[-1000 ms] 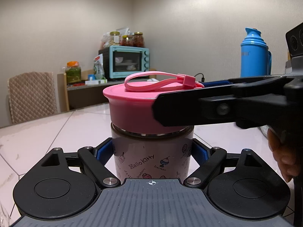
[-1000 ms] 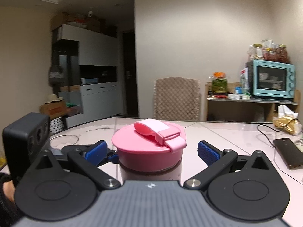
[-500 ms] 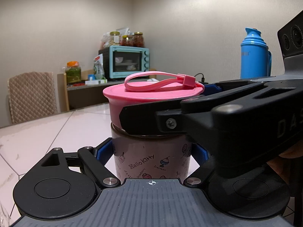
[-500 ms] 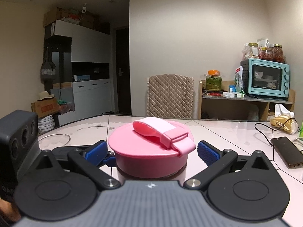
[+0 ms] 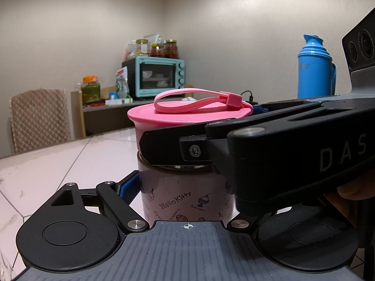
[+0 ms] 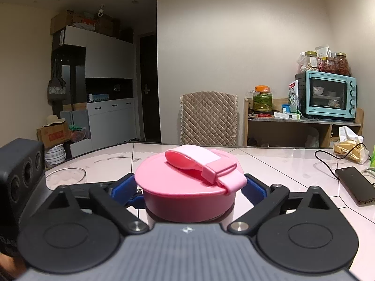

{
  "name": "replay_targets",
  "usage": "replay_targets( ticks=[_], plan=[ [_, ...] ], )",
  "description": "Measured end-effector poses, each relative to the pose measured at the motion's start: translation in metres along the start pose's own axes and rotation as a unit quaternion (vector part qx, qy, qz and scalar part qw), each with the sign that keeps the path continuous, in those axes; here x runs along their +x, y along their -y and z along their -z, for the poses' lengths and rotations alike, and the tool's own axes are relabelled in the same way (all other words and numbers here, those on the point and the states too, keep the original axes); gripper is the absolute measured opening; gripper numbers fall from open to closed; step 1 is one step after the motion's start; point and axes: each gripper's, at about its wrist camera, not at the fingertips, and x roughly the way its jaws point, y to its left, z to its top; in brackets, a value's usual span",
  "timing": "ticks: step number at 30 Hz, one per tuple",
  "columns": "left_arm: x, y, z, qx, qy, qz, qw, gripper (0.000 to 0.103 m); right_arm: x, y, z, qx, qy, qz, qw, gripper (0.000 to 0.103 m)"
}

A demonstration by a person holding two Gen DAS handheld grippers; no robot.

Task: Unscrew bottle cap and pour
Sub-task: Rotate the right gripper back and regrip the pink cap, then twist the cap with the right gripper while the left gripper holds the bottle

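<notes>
A pink Hello Kitty bottle [image 5: 185,196] stands on the pale tiled table [image 5: 58,164], and my left gripper [image 5: 185,187] is shut on its body; the right pad is hidden. Its wide pink cap [image 5: 187,117] carries a looped strap. In the right wrist view the cap [image 6: 187,187] sits between the blue pads [image 6: 121,187] of my right gripper [image 6: 188,185]. The jaws are closing and the pads meet the cap's two sides. In the left wrist view that gripper's black body [image 5: 281,154] crosses in front of the cap from the right.
A glass bowl [image 6: 65,175] stands on the table's left, beside the left gripper's camera block [image 6: 21,171]. A phone [image 6: 356,185] on a cable and a tissue pack [image 6: 349,145] lie at the right. A blue thermos [image 5: 314,70] stands further off. A padded chair [image 6: 208,117] is at the far edge.
My right gripper has come in lower around the cap, and its jaws have narrowed from wide apart onto the cap's sides. The left gripper and the bottle have stayed still.
</notes>
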Motion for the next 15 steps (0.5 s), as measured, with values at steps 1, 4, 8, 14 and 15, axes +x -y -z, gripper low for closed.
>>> replay_targets(
  ticks=[1,4,8,14,15],
  plan=[
    [0.0,0.0,0.0,0.0,0.0,0.0,1.0,0.089,0.0,0.0,0.0,0.001,0.0,-0.001,1.0,0.092],
    [0.0,0.0,0.0,0.0,0.0,0.0,1.0,0.089,0.001,-0.002,-0.001,-0.005,-0.001,0.002,1.0,0.086],
    [0.0,0.0,0.0,0.0,0.0,0.0,1.0,0.089,0.0,-0.001,0.0,-0.015,-0.001,-0.007,1.0,0.086],
    [0.0,0.001,0.0,0.001,0.0,-0.001,1.0,0.089,0.0,0.012,-0.002,-0.047,-0.002,-0.056,0.997,0.085],
    [0.001,0.002,0.0,0.001,0.0,0.0,1.0,0.089,0.001,0.016,-0.003,-0.055,-0.001,-0.071,0.996,0.085]
  ],
)
